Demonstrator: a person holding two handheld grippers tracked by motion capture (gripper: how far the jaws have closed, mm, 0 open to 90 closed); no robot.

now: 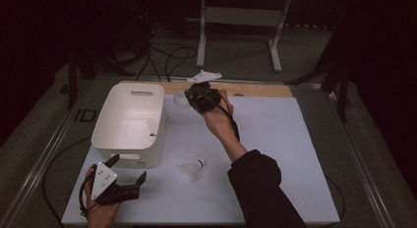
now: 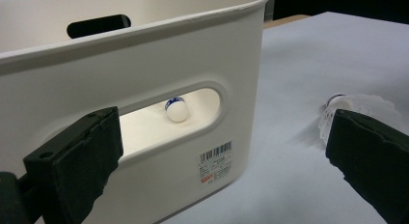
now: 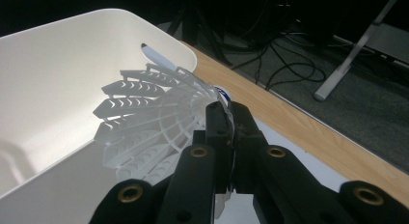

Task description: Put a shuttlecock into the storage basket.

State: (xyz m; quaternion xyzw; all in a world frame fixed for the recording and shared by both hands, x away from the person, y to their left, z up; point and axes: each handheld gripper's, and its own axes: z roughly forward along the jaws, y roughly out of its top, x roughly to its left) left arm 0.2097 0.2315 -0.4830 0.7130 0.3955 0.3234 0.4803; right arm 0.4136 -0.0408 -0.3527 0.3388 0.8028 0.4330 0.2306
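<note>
My right gripper [image 1: 191,97] hangs above the table's far middle, just right of the white bin [image 1: 163,107], and is shut on a white shuttlecock [image 1: 180,99]. In the right gripper view the jaws [image 3: 226,119] pinch the shuttlecock [image 3: 144,122] near its cork, with its skirt fanned toward the bin [image 3: 58,79]. My left gripper [image 1: 128,170] rests open at the front left, in front of the bin's near wall [image 2: 144,64]. A second shuttlecock [image 1: 192,170] [image 2: 357,108] lies on the white mat. Through the bin's handle slot I see the cork of another shuttlecock [image 2: 174,109] inside.
The white mat [image 1: 275,139] covers the table, with a wooden strip [image 1: 260,89] along its far edge. Beyond the table, cables [image 1: 167,53] and a metal stand [image 1: 241,16] sit on the floor. A barcode label [image 2: 215,161] is on the bin's near wall.
</note>
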